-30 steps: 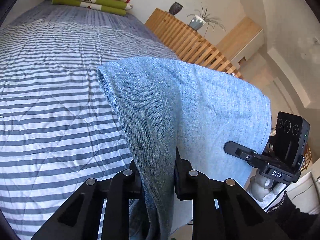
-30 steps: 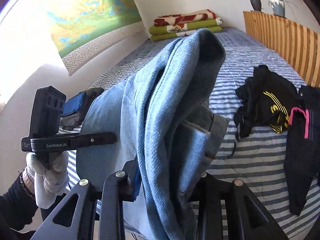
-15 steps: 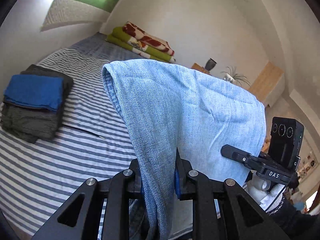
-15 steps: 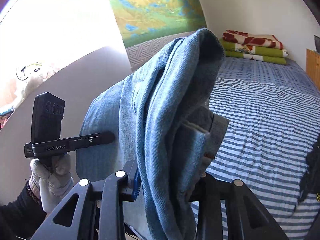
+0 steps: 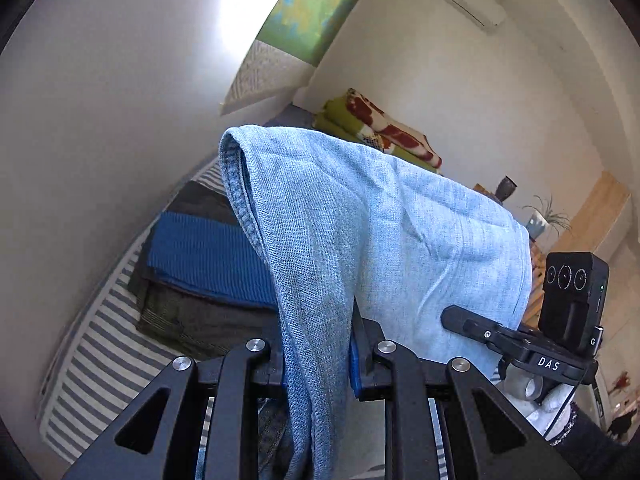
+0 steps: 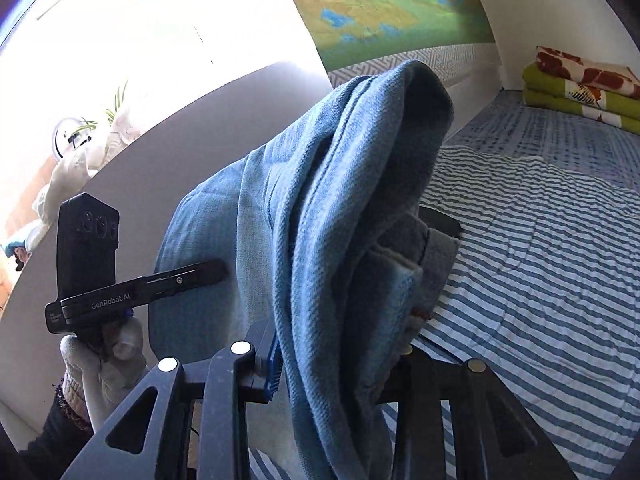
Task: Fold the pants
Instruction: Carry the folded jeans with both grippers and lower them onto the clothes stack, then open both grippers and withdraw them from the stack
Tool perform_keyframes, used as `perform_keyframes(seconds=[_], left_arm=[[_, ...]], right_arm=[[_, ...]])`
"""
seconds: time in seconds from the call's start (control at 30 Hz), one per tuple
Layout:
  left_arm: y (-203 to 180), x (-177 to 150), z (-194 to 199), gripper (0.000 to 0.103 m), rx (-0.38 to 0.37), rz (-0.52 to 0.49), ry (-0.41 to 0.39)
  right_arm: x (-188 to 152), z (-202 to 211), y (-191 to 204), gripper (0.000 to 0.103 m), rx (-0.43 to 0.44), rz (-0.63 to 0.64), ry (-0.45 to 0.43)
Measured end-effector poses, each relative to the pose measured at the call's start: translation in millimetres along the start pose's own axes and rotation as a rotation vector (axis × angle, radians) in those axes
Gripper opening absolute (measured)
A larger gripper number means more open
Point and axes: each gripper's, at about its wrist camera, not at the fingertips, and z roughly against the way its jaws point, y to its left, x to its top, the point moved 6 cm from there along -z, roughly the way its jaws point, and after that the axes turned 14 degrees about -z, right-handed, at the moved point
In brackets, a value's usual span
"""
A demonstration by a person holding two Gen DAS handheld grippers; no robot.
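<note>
Closest to the left wrist camera, the black two-finger left gripper point(image 5: 318, 344) has its jaws pinched narrow on a bunched fold of the light blue denim pants point(image 5: 360, 232), and the cloth drapes up and over the fingers and hangs down below them too. Same deal on the other side: the black two-finger right gripper point(image 6: 336, 356) is clamped on a thicker wad of the pants point(image 6: 320, 208), with what looks like the grey inside of a hem or waistband poking out on the right of the bundle. So the pants are up in the air, strung between the two grippers, above the bed with the blue-and-white striped cover point(image 6: 540, 240). Each camera catches the other tool just beside the denim, held in a white-gloved hand point(image 6: 100, 356) with a dark sleeve. A bit further back in the left view there's a stack of folded clothes, a blue ribbed piece on top of dark grey ones point(image 5: 200, 256), sitting on the bed next to the wall. Way at the back, a folded green blanket with red and white patches point(image 5: 380, 132) lies at the head of the bed, a green and yellow wall picture point(image 6: 392, 4) hangs above, and a small potted plant point(image 5: 544, 216) stands on a wooden slatted unit.
</note>
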Motion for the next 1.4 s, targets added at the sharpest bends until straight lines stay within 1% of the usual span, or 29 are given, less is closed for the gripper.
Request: perform_keyframes(seconds=[0.17,0.23,0.3,0.33,0.37,0.4,0.43,0.47,0.5,0.53,0.57,0.63,0.67,0.7,0.73,0.77,0.8,0.83,0.9,0.93,1.07,1.13,1.17,1.23,1.3,1.37,1.4], left_arm=[[52.7,41.8,-32.4,0.021,0.055,-0.014,-0.002],[73.9,53.0,-47.6,0.021,0.066,-0.013,0.003],[96.6,61.3,-64.5,0.021,0.076,0.000,0.011],[108.2,65.8,-76.0,0.021,0.085,-0.004,0.017],[119.7,70.1,-90.4,0.021,0.116,-0.030,0.029],[134.0,72.9,-109.5,0.030,0.171,-0.061,0.053],[151.7,73.3,-130.0,0.044,0.254,-0.080,0.091],[170.9,70.7,-147.6,0.046,0.340,-0.063,0.138],[186.0,67.5,-160.5,0.047,0.378,-0.034,0.179],[196.0,65.3,-166.9,0.047,0.383,-0.001,0.189],[202.1,64.8,-167.2,0.047,0.376,0.029,0.164],[207.8,62.3,-165.2,0.048,0.355,0.068,0.141],[208.1,60.2,-165.3,0.049,0.341,0.069,0.149],[204.9,58.5,-162.1,0.049,0.345,0.064,0.157],[199.3,56.5,-158.0,0.049,0.347,0.058,0.160],[194.1,54.4,-154.5,0.050,0.337,0.052,0.165],[180.4,47.5,-148.0,0.051,0.328,0.048,0.165],[164.8,45.9,-137.4,0.057,0.319,0.039,0.165],[138.3,36.6,-122.9,0.064,0.314,0.026,0.166],[121.4,31.8,-114.4,0.066,0.307,0.018,0.167],[57.2,8.6,-91.5,0.066,0.306,-0.031,0.177],[17.4,-4.8,-76.8,0.066,0.289,-0.041,0.185],[-1.2,-10.6,-67.6,0.066,0.292,-0.048,0.186],[-41.3,-20.9,-48.7,0.066,0.313,-0.061,0.165],[-82.0,-30.7,-29.8,0.067,0.298,-0.091,0.159],[-124.6,-40.6,-8.0,0.068,0.302,-0.140,0.141],[-150.1,-45.1,5.8,0.072,0.306,-0.160,0.129]], right_arm=[[29.9,-46.1,0.1,0.028,0.035,-0.013,-0.004],[42.9,-61.7,-7.8,0.028,0.037,-0.011,-0.005],[49.8,-84.6,-1.9,0.028,0.042,-0.018,0.000],[54.8,-94.6,-6.0,0.028,0.045,-0.028,0.005],[59.8,-105.6,-11.5,0.029,0.045,-0.040,0.008],[65.7,-118.6,-16.0,0.031,0.033,-0.043,0.006],[71.3,-134.9,-24.2,0.041,-0.007,-0.028,0.005],[69.9,-153.1,-23.3,0.050,-0.081,0.000,0.014],[73.1,-172.1,-37.0,0.050,-0.191,0.004,0.024],[76.7,-181.3,-54.4,0.050,-0.270,-0.023,0.026],[79.5,-184.1,-69.4,0.050,-0.308,-0.065,0.028],[84.4,-175.7,-92.9,0.050,-0.292,-0.144,0.020],[85.3,-169.1,-101.3,0.051,-0.285,-0.164,0.018],[89.3,-172.3,-103.0,0.051,-0.289,-0.164,0.020],[87.5,-163.9,-107.5,0.051,-0.296,-0.161,0.018],[97.8,-166.8,-111.4,0.051,-0.300,-0.164,0.019],[96.8,-163.6,-115.4,0.051,-0.294,-0.176,0.021],[94.9,-156.1,-118.5,0.051,-0.283,-0.193,0.024],[87.3,-136.8,-115.6,0.051,-0.271,-0.202,0.024],[78.1,-126.4,-109.2,0.051,-0.277,-0.193,0.022],[50.5,-93.9,-95.9,0.052,-0.288,-0.147,0.037],[33.1,-72.2,-89.1,0.052,-0.304,-0.115,0.038],[23.3,-61.0,-85.7,0.052,-0.312,-0.100,0.039],[3.1,-34.8,-77.5,0.052,-0.322,-0.073,0.036],[-17.2,-8.6,-70.0,0.053,-0.326,-0.054,0.033],[-37.1,17.7,-63.2,0.053,-0.335,-0.038,0.032],[-46.4,30.8,-60.4,0.054,-0.340,-0.030,0.028]])
